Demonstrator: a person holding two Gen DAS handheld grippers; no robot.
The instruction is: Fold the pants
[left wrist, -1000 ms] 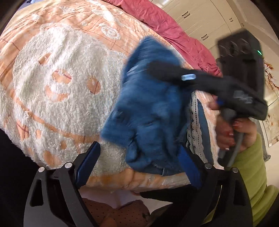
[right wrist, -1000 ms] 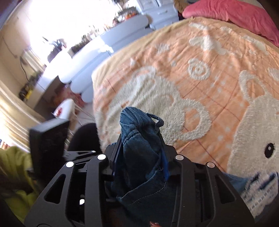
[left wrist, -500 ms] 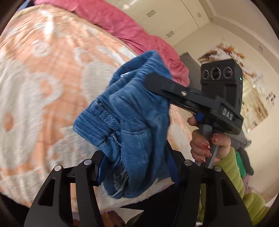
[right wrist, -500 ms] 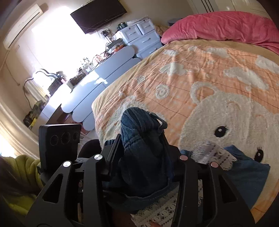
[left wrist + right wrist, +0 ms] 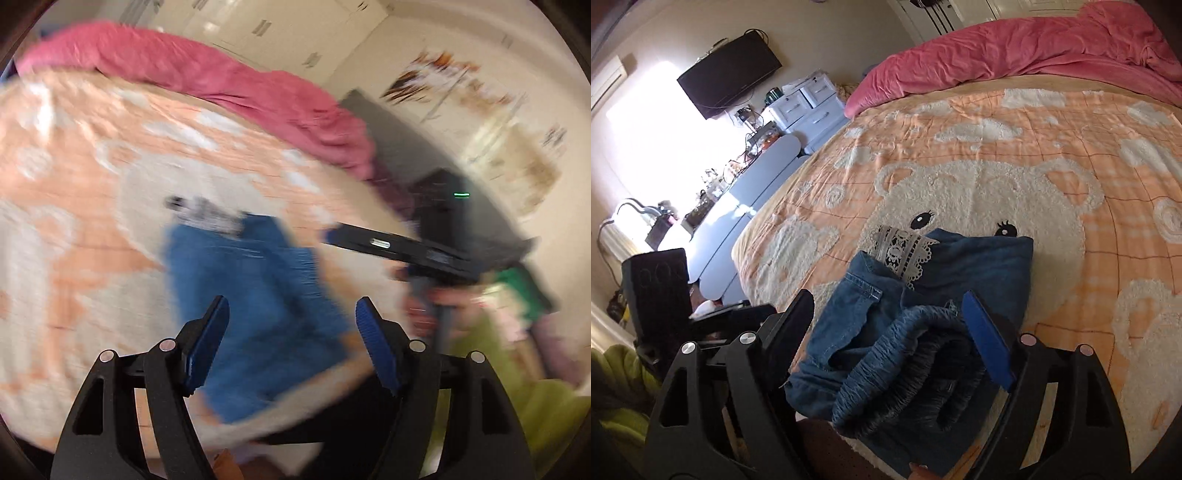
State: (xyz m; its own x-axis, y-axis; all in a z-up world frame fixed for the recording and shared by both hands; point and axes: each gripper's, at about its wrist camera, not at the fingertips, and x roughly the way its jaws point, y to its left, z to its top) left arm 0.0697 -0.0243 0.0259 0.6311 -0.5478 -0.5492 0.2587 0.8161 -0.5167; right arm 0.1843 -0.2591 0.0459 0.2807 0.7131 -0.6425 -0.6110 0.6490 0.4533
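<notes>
On the bed [image 5: 1052,122], near its edge, the pants [image 5: 923,314] lie bundled. Left gripper [image 5: 291,328] and right gripper [image 5: 886,321]: jaws opening, gripping nothing. Risk: the loose waistband roll may spring open, undoing the fold.

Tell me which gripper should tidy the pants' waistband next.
Right. The right gripper is opening with the elastic waistband bunched between its fingers on the denim pants; the left gripper hovers above them, opening with nothing between.
</notes>
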